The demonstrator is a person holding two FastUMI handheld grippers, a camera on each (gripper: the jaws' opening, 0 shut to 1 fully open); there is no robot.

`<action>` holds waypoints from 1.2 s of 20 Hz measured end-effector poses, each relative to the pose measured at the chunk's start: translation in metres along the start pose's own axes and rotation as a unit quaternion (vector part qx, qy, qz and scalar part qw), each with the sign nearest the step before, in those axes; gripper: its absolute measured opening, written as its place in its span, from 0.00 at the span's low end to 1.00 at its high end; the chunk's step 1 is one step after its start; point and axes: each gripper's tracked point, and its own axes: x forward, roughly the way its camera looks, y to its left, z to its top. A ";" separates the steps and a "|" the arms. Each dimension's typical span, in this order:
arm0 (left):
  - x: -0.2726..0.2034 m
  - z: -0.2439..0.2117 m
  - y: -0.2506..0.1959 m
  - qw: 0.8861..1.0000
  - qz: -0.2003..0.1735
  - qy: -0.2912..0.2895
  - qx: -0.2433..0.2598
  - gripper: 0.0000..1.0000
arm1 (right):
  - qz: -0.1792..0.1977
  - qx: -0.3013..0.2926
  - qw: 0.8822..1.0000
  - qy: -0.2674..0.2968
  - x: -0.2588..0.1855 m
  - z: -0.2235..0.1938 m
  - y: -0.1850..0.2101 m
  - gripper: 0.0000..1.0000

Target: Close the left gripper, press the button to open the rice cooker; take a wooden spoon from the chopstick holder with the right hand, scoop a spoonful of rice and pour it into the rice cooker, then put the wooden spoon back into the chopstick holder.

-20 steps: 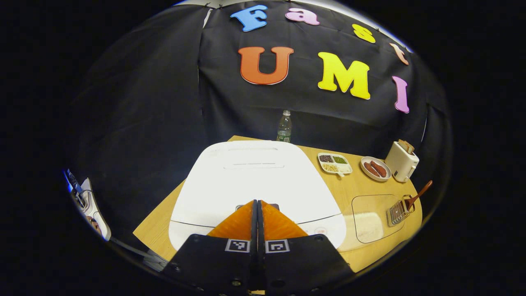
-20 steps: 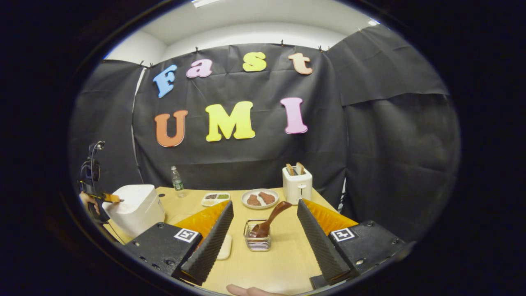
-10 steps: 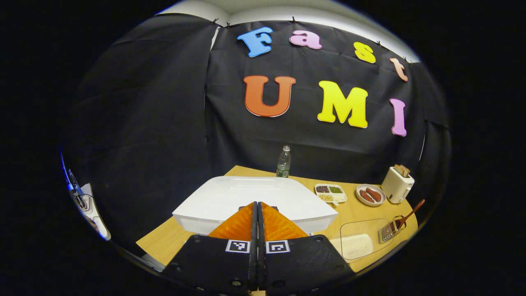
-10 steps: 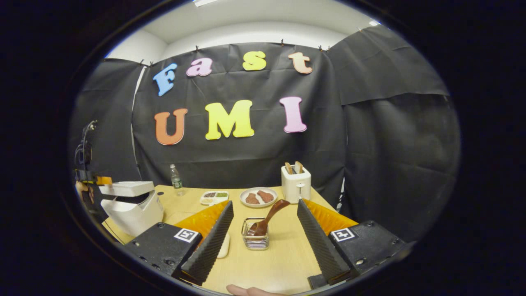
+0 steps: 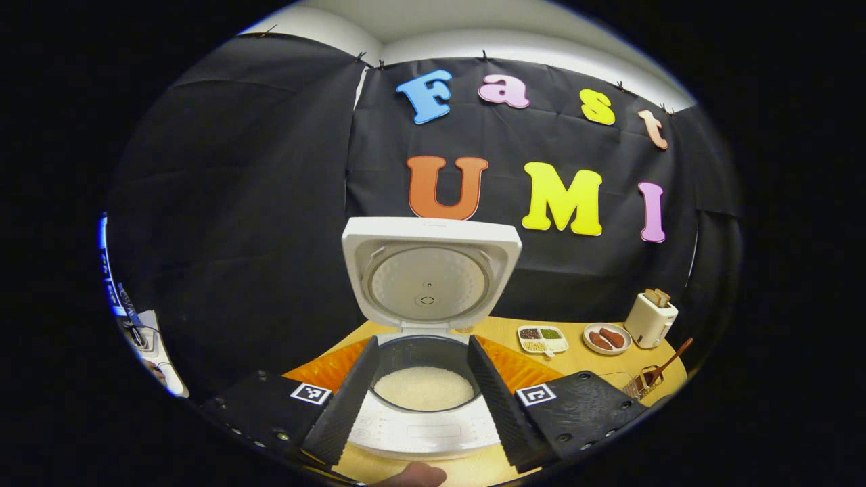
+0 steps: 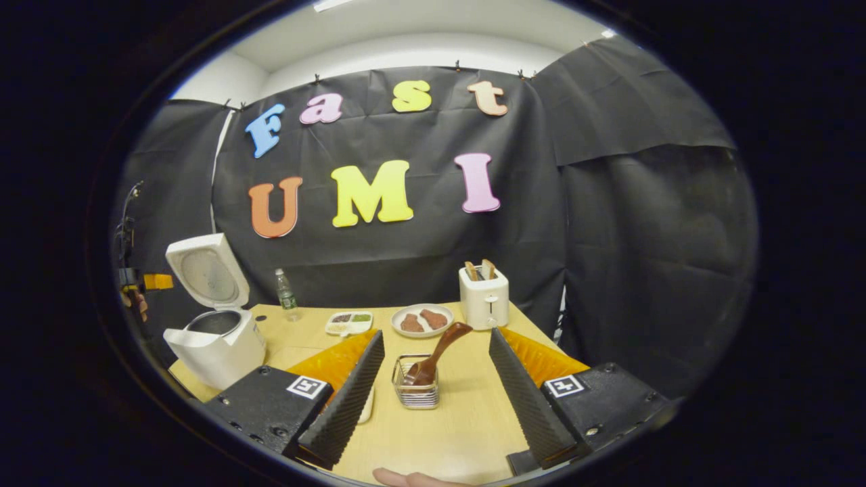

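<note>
The white rice cooker [image 5: 423, 433] stands open right in front of my left gripper [image 5: 421, 406], its lid [image 5: 431, 270] upright and white rice [image 5: 424, 387] in the pot. That gripper is open and holds nothing. In the right gripper view the cooker [image 6: 216, 348] sits at the table's left end, with the left gripper [image 6: 157, 282] hovering beside its raised lid [image 6: 208, 270]. My right gripper [image 6: 433, 399] is open, a short way before the wire chopstick holder [image 6: 416, 391]. The wooden spoon [image 6: 440, 350] leans in that holder, handle up to the right.
Along the back of the wooden table [image 6: 460, 433] stand a water bottle [image 6: 285, 294], a divided tray [image 6: 348, 323], a plate of sausages [image 6: 423, 320] and a toaster [image 6: 484, 301]. A pale dish [image 6: 369, 406] peeks out behind one right finger.
The cooker lid has swung from flat to fully upright. My left gripper has drawn back from the lid and gone from shut to open. The right gripper has barely moved.
</note>
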 end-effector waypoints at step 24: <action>-0.219 -0.021 0.001 0.990 -0.065 -0.126 0.019 0.94 | -0.026 0.064 0.996 0.053 0.161 -0.101 -0.009 0.96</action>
